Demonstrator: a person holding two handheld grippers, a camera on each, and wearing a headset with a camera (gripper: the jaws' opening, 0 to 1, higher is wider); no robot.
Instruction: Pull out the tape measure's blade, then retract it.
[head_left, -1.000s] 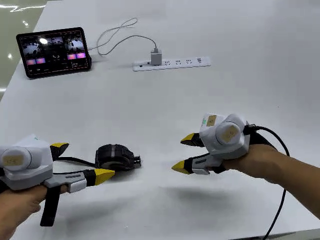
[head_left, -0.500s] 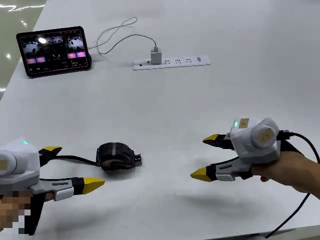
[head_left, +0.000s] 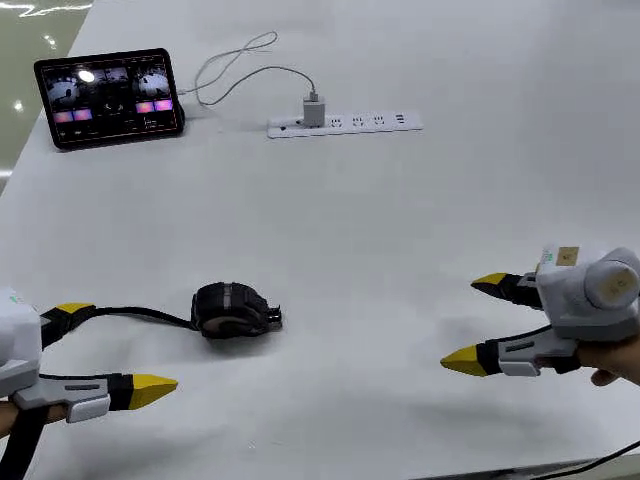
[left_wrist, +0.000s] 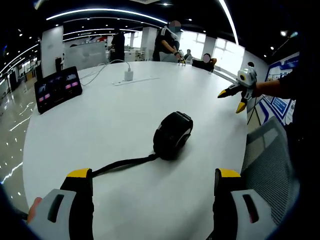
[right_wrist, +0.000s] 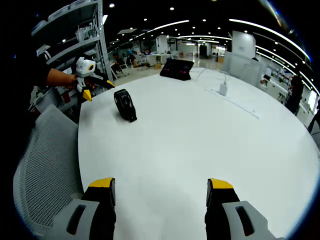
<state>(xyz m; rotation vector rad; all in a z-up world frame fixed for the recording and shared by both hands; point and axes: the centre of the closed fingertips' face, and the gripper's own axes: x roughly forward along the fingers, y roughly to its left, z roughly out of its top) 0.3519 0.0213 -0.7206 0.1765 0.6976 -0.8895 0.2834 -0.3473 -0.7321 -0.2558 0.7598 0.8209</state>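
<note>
Sitting untouched on the white table (head_left: 400, 230), the tape measure (head_left: 232, 311) is occupying the lower part of the head view, left of centre, on the same spot as a second ago. Its blade is fully housed, with only the end hook (head_left: 274, 320) protruding at the right side of the case. The black strap (head_left: 140, 318) is trailing toward the left edge of the frame and reaching the upper jaw of the left gripper (head_left: 113, 347). Whether it is touching that jaw cannot be told.

Both grippers are drawing away from the case. A second ago the left gripper had its lower yellow tip just beside the case. It is now sitting well apart from it at the lower left corner, jaws spread wide and holding nothing. The right gripper (head_left: 470, 322) is retreating toward the lower right edge, equally wide and empty, and its gap to the case is growing from picture to picture.

The left gripper view is showing the tape measure (left_wrist: 172, 134) ahead at mid-frame. In the right gripper view it (right_wrist: 125, 105) is lying far off at the upper left.

With the blade in and both grippers withdrawing, the pull-and-retract cycle is probably finished, although the pictures are not settling this.

The tablet (head_left: 108, 97) and power strip (head_left: 345, 124) are lying undisturbed along the top of the frame.
</note>
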